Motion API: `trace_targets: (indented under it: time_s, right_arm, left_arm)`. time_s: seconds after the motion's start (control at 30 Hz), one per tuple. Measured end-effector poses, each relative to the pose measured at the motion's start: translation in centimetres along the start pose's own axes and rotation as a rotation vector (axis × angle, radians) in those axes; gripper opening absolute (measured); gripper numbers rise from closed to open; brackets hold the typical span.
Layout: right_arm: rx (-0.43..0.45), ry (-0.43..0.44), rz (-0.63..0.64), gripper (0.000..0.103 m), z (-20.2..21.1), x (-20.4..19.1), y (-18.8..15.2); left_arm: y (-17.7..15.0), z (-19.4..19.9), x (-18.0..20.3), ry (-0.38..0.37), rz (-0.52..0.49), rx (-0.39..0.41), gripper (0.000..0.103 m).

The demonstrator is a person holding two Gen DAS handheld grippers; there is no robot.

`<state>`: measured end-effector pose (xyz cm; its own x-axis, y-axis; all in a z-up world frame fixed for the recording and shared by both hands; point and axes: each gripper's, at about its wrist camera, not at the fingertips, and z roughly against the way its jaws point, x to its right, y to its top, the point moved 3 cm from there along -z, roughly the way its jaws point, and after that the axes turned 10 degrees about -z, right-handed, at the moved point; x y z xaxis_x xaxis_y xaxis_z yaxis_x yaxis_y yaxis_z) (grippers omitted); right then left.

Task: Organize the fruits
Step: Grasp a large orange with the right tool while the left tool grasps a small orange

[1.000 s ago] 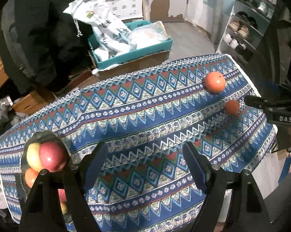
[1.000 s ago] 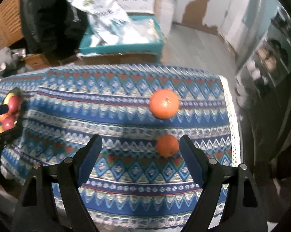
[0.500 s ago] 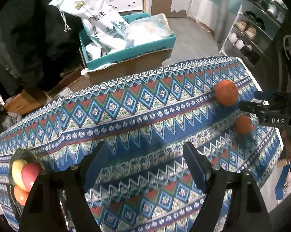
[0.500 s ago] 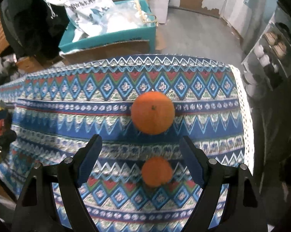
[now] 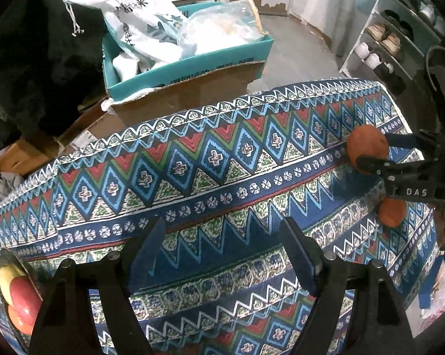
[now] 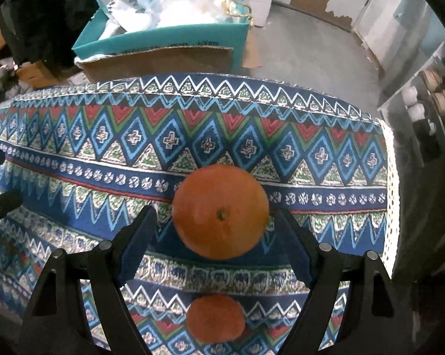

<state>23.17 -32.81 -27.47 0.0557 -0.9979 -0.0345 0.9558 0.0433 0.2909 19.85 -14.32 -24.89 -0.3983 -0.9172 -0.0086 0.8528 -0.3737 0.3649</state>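
A large orange lies on the patterned tablecloth. My right gripper is open with its fingers either side of the orange, not closed on it. A smaller orange lies nearer, between the gripper arms. In the left wrist view the large orange sits between the right gripper's fingers at the right, with the small orange just below. My left gripper is open and empty over the cloth. A bowl with an apple and other fruit sits at the far left.
A teal box with white bags stands on cardboard behind the table. A shoe rack stands at the right. The table's right edge with white lace trim is close to the oranges.
My right gripper has moved forward until the large orange sits between its open fingers. My left gripper has shifted right, so the fruit bowl slid to the frame's left edge.
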Motion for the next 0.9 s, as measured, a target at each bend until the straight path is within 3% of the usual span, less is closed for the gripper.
trace_targets:
  time_s: [0.07,0.13,0.3,0.53,0.9]
  right_arm:
    - [-0.009,0.002,-0.003,0.081,-0.5,0.0,0.1]
    - [-0.001,-0.015,-0.007,0.073,-0.7,0.2,0.2]
    - [0.013,0.01,-0.027,0.07,-0.5,0.8,0.2]
    - [0.059,0.023,-0.061,0.07,2.0,2.1,-1.5]
    - [0.099,-0.032,-0.131,0.07,6.2,5.0,-4.4]
  left_arm:
    - [0.2,-0.2,0.1,-0.013,0.013,-0.001,0.081]
    - [0.3,-0.2,0.3,-0.023,0.02,0.001,0.081]
    - [0.6,0.1,1.3,-0.044,0.011,0.006,0.081]
    - [0.8,0.6,3.3,-0.073,0.005,0.01,0.081]
    - [1.5,1.2,8.7,-0.127,-0.059,0.031,0.081]
